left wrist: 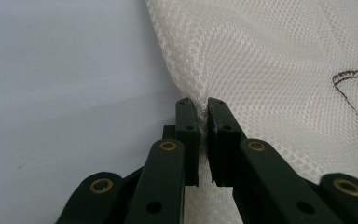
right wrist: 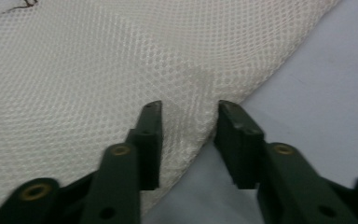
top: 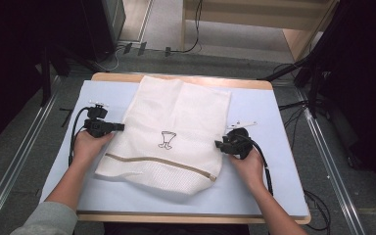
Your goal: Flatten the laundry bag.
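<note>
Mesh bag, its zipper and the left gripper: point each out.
mesh bag (top: 176, 112): high view, upper white panel.
zipper (top: 159, 162): high view, mid-length of tan strip.
left gripper (left wrist: 203, 112): left gripper view, between fingertips.

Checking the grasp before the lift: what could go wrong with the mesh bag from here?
1. The left gripper is shut on only a thin pinch at the edge of the mesh bag; the mesh could slip out or snag.
2. The right gripper is open astride the opposite edge; closing now might catch only a sliver of the edge.
3. Lifting with one side held would probably skew the bag and drag it across the blue mat.
</note>
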Action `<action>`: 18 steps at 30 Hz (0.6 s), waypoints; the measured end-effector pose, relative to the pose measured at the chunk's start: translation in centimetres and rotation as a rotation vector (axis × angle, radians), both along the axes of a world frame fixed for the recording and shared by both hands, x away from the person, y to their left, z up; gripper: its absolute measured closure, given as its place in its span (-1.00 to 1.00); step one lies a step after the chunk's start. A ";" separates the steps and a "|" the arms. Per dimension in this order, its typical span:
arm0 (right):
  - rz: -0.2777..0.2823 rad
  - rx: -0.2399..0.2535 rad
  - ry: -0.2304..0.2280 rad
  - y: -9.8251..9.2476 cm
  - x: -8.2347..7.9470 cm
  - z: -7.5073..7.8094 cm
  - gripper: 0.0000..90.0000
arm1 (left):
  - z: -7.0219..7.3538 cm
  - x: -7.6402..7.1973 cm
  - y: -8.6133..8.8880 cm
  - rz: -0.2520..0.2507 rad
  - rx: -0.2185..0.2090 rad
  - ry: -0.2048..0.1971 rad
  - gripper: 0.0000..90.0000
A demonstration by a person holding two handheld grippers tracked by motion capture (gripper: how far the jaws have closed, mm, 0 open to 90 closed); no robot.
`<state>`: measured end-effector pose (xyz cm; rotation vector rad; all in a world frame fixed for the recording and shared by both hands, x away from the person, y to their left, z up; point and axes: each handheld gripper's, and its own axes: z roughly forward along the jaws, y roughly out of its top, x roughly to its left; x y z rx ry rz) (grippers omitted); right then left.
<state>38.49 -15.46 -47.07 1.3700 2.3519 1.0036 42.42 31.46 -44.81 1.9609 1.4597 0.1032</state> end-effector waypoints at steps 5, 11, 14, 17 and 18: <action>0.025 0.049 0.044 -0.5 0.8 0.0 0.95 | 0.1 0.0 0.0 -0.004 -0.023 0.010 0.89; 0.013 0.005 0.029 -0.6 2.7 0.8 0.98 | 0.5 -0.5 -0.2 -0.034 -0.050 0.011 0.90; -0.017 0.015 0.003 -1.2 4.1 1.3 0.98 | 0.5 -0.7 -0.7 -0.061 -0.050 0.019 0.90; -0.030 0.032 0.005 -1.6 5.2 1.6 0.97 | 0.6 -0.9 -1.0 -0.070 -0.034 0.001 0.90; -0.027 0.038 0.007 -1.6 6.2 1.5 0.97 | 0.6 -0.8 -0.9 -0.057 -0.033 -0.001 0.91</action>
